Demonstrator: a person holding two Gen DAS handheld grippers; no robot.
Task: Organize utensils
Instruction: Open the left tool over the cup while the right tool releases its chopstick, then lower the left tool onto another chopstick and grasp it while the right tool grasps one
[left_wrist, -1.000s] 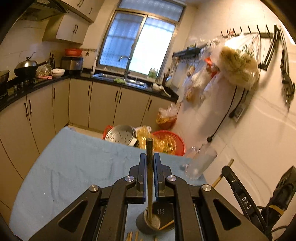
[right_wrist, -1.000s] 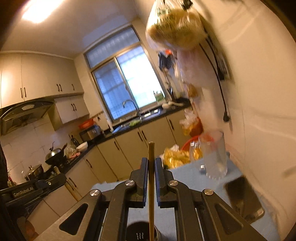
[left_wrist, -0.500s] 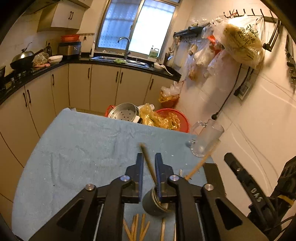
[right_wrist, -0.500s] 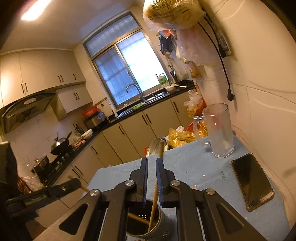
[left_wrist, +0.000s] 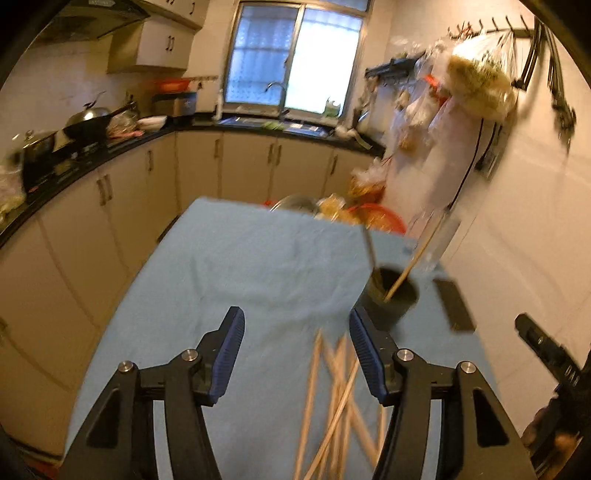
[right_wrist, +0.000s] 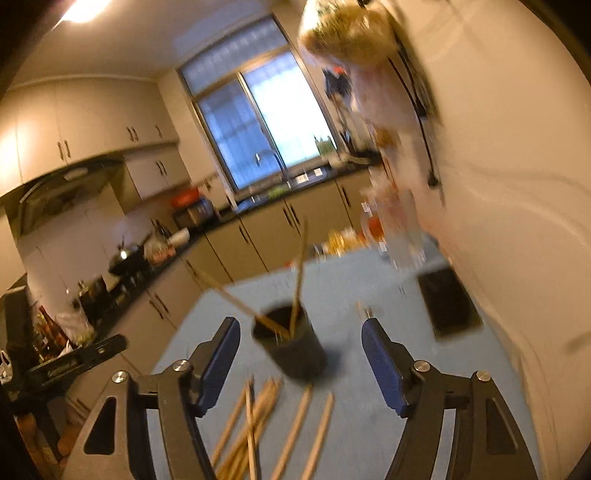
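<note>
Both tools have just been opening — the left tool (left_wrist: 297, 350) and right tool (right_wrist: 301, 360) stand apart, nothing between the pads; two chopsticks (right_wrist: 297, 284) lean in the dark holder (right_wrist: 291, 349) on the blue worktop (left_wrist: 240, 277); loose chopsticks (right_wrist: 258, 424) lie scattered just before it.

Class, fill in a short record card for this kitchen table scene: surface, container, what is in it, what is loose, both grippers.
surface: table with blue cloth
container: dark cup, upright
in container: two chopsticks, leaning apart
loose: chopsticks pile lying on the cloth before the cup
left gripper: jaws just opened, nothing between them
right gripper: jaws just opened, empty
other: phone near the wall
</note>
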